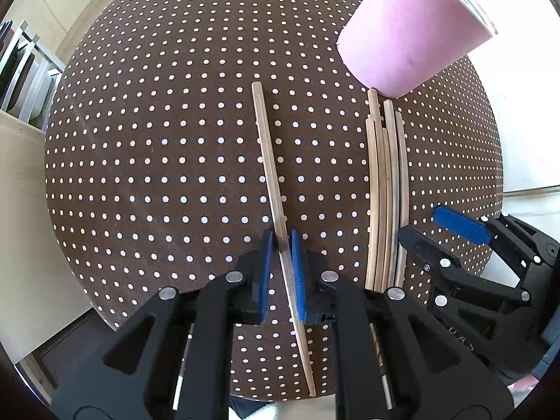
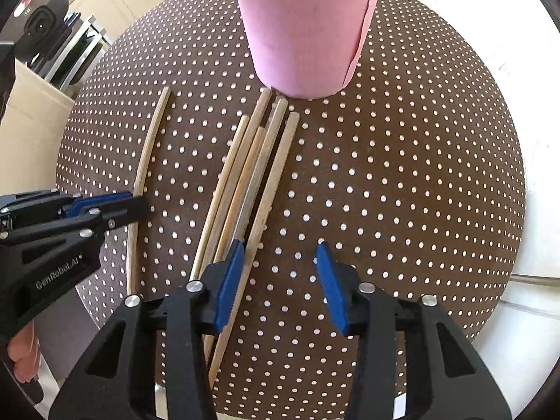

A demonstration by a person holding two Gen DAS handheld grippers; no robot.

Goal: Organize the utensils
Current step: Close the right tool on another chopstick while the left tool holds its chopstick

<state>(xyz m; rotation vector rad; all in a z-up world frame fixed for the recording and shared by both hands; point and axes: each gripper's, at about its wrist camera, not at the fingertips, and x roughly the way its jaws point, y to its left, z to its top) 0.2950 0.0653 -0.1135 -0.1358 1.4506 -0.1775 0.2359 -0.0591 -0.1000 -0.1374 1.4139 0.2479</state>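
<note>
A single wooden chopstick [image 1: 269, 161] lies apart on the dotted brown tablecloth [image 1: 157, 157], and my left gripper [image 1: 281, 248] is shut on its lower part, blue pads on either side. In the right wrist view this gripper [image 2: 140, 204] comes in from the left over the same chopstick [image 2: 150, 147]. Several more chopsticks [image 1: 385, 192] lie side by side, their far ends at the foot of a pink cup [image 1: 413, 35]. My right gripper [image 2: 281, 280] points down, open, just right of the bundle [image 2: 245, 182]. Its left pad sits over the outermost stick, and only cloth shows between the pads. The cup [image 2: 301, 28] stands upright.
The round table's cloth [image 2: 402, 192] has bare room to the right of the bundle. A rack of flat trays [image 1: 21, 70] stands beyond the table's left edge. A white surface [image 2: 525, 140] lies past the right edge. A hand [image 2: 24, 357] holds the left gripper.
</note>
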